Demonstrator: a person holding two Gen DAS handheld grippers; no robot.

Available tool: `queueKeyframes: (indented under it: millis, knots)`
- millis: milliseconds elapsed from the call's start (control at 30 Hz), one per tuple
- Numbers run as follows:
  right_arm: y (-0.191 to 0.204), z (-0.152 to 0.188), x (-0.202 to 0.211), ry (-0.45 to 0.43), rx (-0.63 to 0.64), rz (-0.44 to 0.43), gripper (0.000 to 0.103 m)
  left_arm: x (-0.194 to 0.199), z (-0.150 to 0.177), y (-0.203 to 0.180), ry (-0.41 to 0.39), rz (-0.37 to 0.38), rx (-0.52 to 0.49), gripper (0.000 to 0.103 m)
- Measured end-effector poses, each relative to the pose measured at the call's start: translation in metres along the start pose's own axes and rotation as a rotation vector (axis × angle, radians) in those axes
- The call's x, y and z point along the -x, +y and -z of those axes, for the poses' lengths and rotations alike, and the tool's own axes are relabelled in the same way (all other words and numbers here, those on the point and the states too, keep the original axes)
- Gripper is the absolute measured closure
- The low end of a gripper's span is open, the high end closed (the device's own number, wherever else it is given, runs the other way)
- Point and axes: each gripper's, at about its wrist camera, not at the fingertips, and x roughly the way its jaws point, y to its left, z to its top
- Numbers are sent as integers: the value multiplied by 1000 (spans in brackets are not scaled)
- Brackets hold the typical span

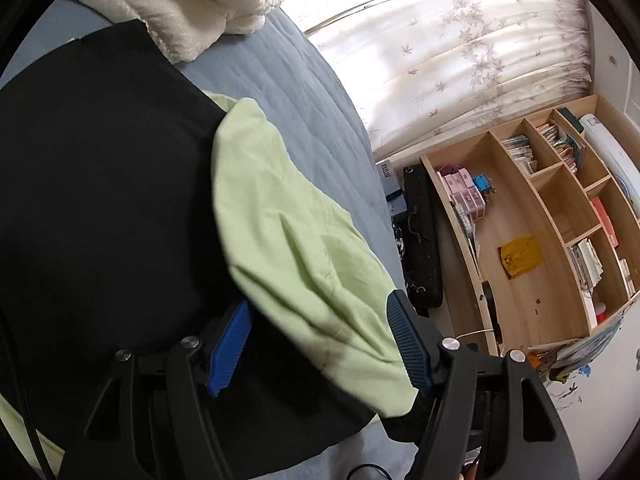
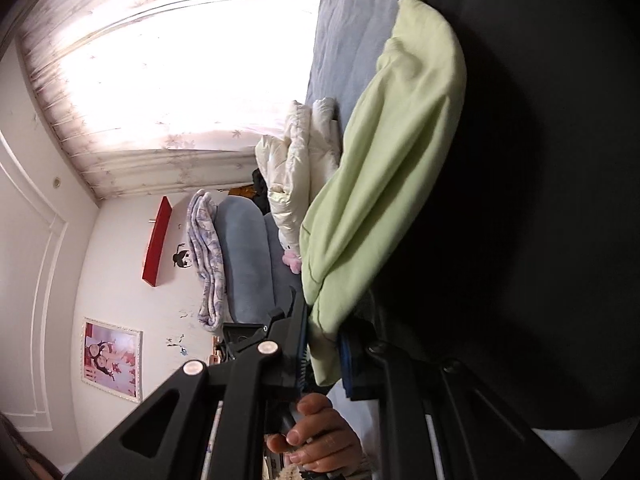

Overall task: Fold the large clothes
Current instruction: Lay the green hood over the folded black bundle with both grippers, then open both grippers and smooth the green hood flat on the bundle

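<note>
A large black garment (image 1: 100,200) is spread on the blue-grey bed (image 1: 304,92). A light green cloth part (image 1: 288,240) lies bunched along its edge. My left gripper (image 1: 316,304) stands open over the near end of the green cloth, which lies between the blue pads (image 1: 408,340) without being pinched. In the right wrist view, which is rolled sideways, my right gripper (image 2: 324,344) is shut on the edge of the green cloth (image 2: 392,160). The black garment (image 2: 540,200) fills the right of that view. A person's hand (image 2: 316,432) grips the handle below.
A white quilted duvet (image 1: 180,4) is heaped at the far end of the bed. Beside the bed stand a black case (image 1: 420,240) and a wooden shelf unit (image 1: 560,216) under a bright curtained window (image 1: 460,60). Folded blankets (image 2: 240,264) lie by the wall.
</note>
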Motion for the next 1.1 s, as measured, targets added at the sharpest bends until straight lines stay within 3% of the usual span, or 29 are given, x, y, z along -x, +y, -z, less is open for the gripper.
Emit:
queueKeyframes:
  millis: [33, 100, 133, 200, 300, 400, 467, 600, 667, 833, 900, 1100]
  knots:
    - [-1, 0, -2, 4, -3, 12, 90, -4, -2, -1, 1, -22, -3, 37]
    - [-2, 0, -3, 5, 7, 52, 90, -10, -6, -6, -15, -135, -30, 75]
    - [-3, 1, -2, 2, 19, 77, 90, -16, -8, -12, -14, -226, -72, 102]
    - [3, 2, -2, -7, 75, 171, 91, -21, -8, -23, -24, -310, -128, 100]
    - [19, 10, -11, -8, 243, 402, 92, -23, 4, -49, -68, -433, -267, 101]
    - [13, 21, -33, 21, 377, 660, 91, -47, 18, -44, 18, -597, -318, 101]
    - [8, 25, -36, 12, 408, 690, 90, -56, 24, -30, 54, -636, -299, 99]
    - [22, 28, -36, 36, 437, 739, 80, -40, 21, -33, 41, -611, -288, 91]
    - [26, 31, -28, 42, 459, 779, 76, -30, 20, -41, 23, -625, -308, 81]
    - [53, 36, 8, -96, 586, 845, 73, 3, 20, -50, -74, -696, -375, 80]
    - [63, 33, 16, -144, 640, 846, 73, 7, 15, -54, -93, -680, -382, 80]
    - [75, 3, -17, -161, 722, 827, 73, -26, -3, -67, -69, -650, -421, 80]
